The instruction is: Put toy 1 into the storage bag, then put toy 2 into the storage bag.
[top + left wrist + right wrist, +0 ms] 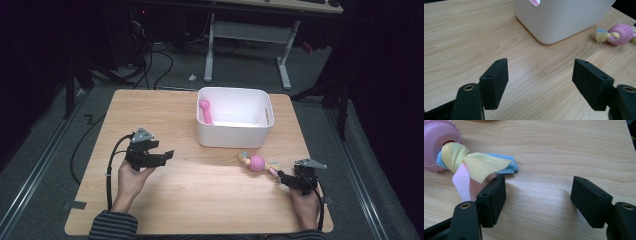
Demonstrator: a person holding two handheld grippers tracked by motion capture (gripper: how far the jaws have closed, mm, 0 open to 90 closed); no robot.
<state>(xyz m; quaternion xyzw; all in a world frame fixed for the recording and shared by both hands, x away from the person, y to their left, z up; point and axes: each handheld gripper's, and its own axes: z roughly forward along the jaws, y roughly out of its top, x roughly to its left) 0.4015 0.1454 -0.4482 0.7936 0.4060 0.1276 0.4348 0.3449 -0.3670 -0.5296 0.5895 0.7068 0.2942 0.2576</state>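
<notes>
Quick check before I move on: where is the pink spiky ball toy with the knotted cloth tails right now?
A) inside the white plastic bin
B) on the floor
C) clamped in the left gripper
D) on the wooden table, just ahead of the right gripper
D: the pink spiky ball toy with knotted cloth tails lies on the wooden table, its tails beside the open right gripper, outside the white plastic bin.

Light wood table (200, 200) sits mid-frame on grey carpet floor (45, 165). White-legged desk frame (250, 35) at top centre, black cables (155, 60) trailing on floor upper left. Room dark at both side edges; light falls on the tabletop.
</notes>
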